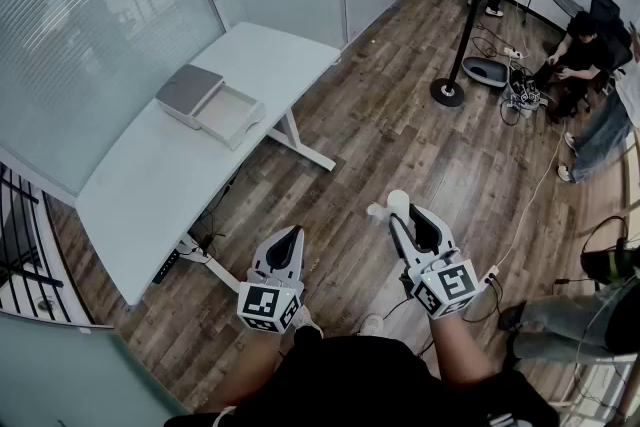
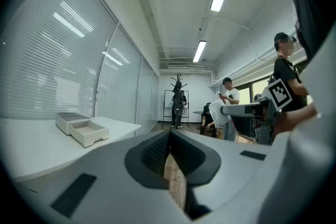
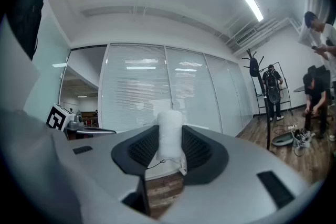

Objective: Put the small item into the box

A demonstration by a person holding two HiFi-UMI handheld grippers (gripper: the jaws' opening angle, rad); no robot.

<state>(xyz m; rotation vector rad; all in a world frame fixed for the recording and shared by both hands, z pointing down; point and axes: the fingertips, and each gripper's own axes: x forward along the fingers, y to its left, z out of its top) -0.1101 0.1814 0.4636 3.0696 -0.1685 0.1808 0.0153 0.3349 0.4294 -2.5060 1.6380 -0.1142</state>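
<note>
1. Wood-plank floor [image 1: 400, 145] of an office room, seen from above, lying beneath both tools.
2. Left hand-held gripper [image 1: 291, 233], nearest the body: jaws together with nothing between them, idle over the floor.
3. Right hand-held gripper [image 1: 402, 215], just beside it: jaws clamped on the small item [image 3: 169, 134], a white, roughly cylindrical piece standing up from the pads, with a thin thread and tag below it.
4. Counter [image 1: 160, 185], white, ahead and to the left, well apart from both grippers.
5. Box [image 1: 228, 112], on the far part of the counter near the glass partition [image 1: 90, 25]: a shallow tray drawn out beside a grey-topped case, apparently empty.
6. People [image 1: 585, 50] and a floor stand, farthest off, at the room's other end.
7. Step in hand, as judged: carrying, with the item grasped but not yet delivered. The next move calls for bringing the right gripper across to the counter, centring the item over the open tray and lowering it before the jaws part.
</note>
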